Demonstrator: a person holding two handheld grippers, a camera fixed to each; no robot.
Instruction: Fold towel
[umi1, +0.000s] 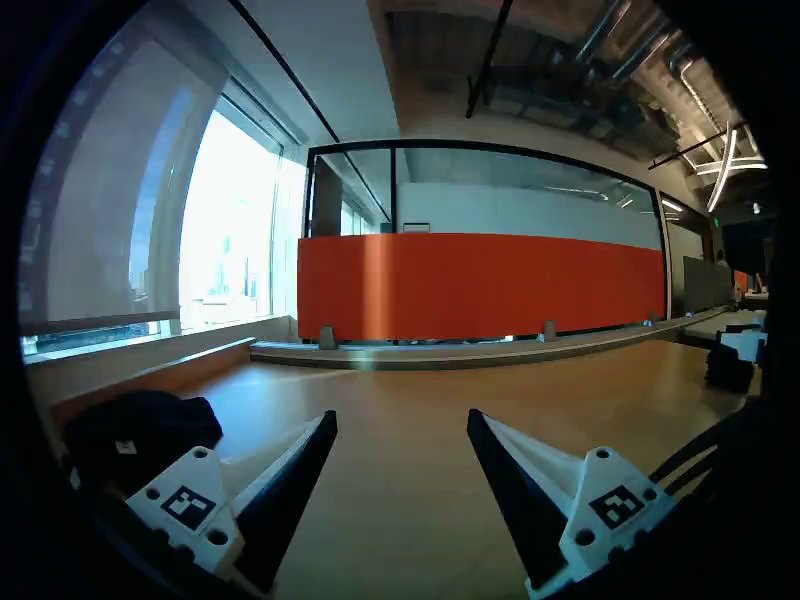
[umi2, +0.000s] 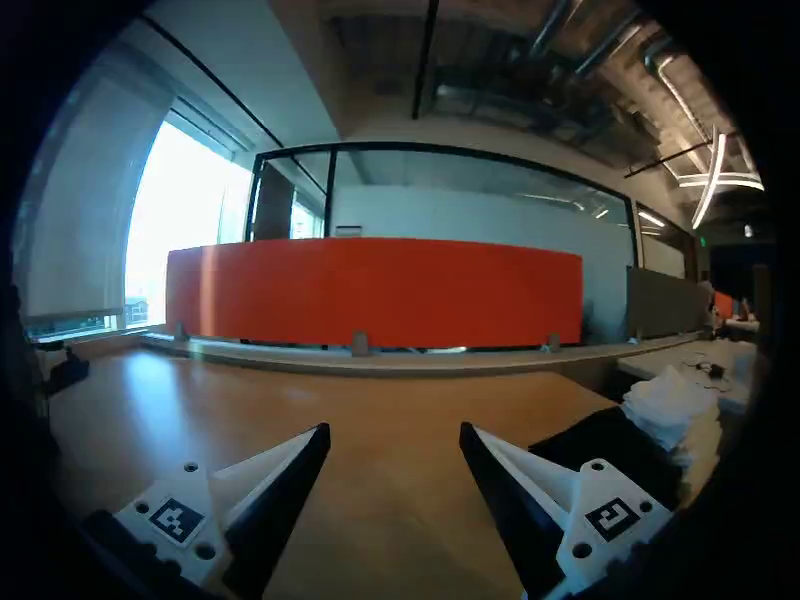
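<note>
Left tool (umi1: 400, 413) and right tool (umi2: 394, 426) spread empty over the wooden table (umi1: 400, 500), white towel stack (umi2: 675, 410) beside the right.

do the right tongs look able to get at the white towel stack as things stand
Probably yes. The right tongs are open and empty, and the white towel stack sits off to their right. Only a low dark cloth lies between, so a swing right should get there.
</note>
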